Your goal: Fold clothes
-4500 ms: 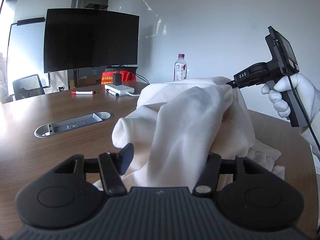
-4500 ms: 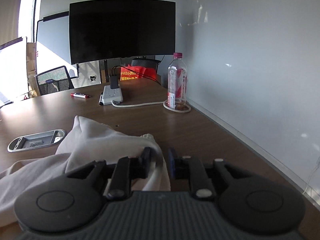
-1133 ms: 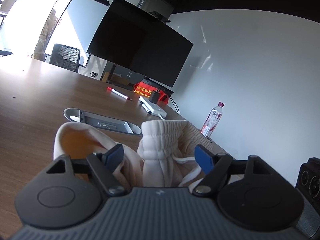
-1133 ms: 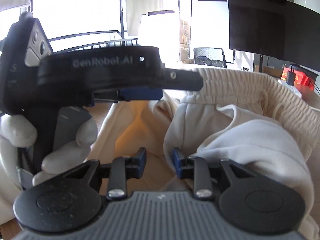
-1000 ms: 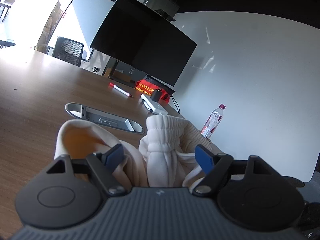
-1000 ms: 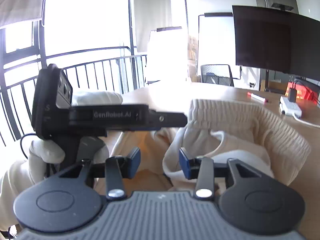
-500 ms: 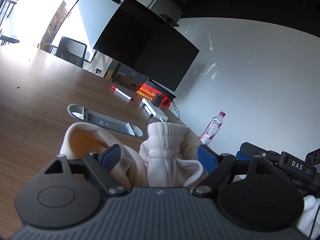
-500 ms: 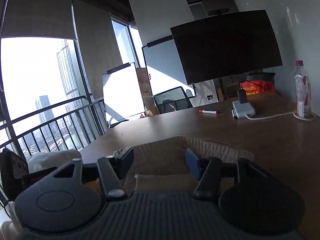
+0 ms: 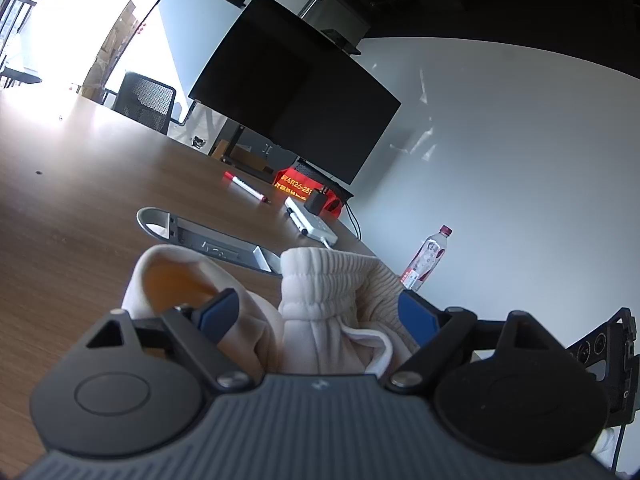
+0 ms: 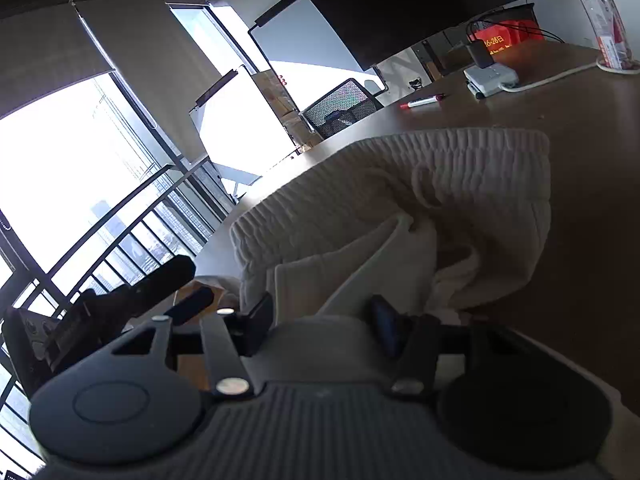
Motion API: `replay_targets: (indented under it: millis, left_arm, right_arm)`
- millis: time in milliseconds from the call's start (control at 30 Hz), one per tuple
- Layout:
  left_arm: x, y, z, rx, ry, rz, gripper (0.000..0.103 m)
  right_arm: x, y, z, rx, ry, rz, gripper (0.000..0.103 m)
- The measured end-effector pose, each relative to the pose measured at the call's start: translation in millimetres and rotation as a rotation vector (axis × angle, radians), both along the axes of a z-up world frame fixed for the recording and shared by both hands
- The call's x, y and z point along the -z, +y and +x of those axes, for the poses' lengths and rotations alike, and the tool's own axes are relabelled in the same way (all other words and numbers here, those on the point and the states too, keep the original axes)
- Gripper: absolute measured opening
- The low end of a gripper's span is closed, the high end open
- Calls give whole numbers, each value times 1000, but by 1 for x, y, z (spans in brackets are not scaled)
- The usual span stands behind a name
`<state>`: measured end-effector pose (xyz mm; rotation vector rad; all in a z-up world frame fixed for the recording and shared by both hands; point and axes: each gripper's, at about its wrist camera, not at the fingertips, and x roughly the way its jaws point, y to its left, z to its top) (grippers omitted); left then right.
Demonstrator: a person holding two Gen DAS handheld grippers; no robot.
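Note:
A cream pair of sweatpants (image 9: 320,300) with a ribbed waistband and a white drawstring lies bunched on the brown table (image 9: 80,208). My left gripper (image 9: 318,316) stands open, its blue-padded fingers wide apart on either side of the waistband. In the right wrist view the same cream sweatpants (image 10: 400,208) fill the middle. My right gripper (image 10: 322,320) is open too, and a fold of the fabric bulges up between its fingers. The left gripper (image 10: 120,304) shows at the lower left there. Part of the right gripper's body (image 9: 600,352) sits at the right edge of the left wrist view.
Behind the cloth are a metal cable hatch (image 9: 200,236) set in the table, a red-capped marker (image 9: 246,186), a white power strip (image 9: 312,226) and a water bottle (image 9: 426,258). A large dark monitor (image 9: 296,92) and a mesh chair (image 10: 340,106) stand beyond the table.
My right gripper has opened from a narrow gap and swung round to face the waistband and monitor. The left gripper has stayed open over the waistband, shifting only slightly.

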<state>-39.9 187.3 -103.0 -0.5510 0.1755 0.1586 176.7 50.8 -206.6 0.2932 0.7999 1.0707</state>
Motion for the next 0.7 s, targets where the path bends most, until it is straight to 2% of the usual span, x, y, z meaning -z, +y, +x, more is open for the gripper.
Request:
replay_targets:
  millis: [167,333,433,533,567,600,700]
  left_arm:
    - [-1,2,-2,7,-11,-13,85]
    - [3,10,0,16,2,-80,85]
    - [5,12,1,20,14,-94,81]
    - [5,10,1,31,15,-86,54]
    - [5,9,1,33,17,-79,38]
    - [5,8,1,34,19,-73,27]
    - [5,7,0,27,16,-59,16]
  right_arm:
    - [-5,11,0,-54,-1,-7,59]
    - [-9,21,0,-109,-2,-15,61]
    - [-14,24,0,-126,-7,-18,62]
    - [-23,23,1,-125,-17,-20,62]
    - [-25,22,1,-124,-24,-20,62]
    - [-28,21,0,-124,-37,-19,62]
    - [-35,17,-4,-124,-87,-26,54]
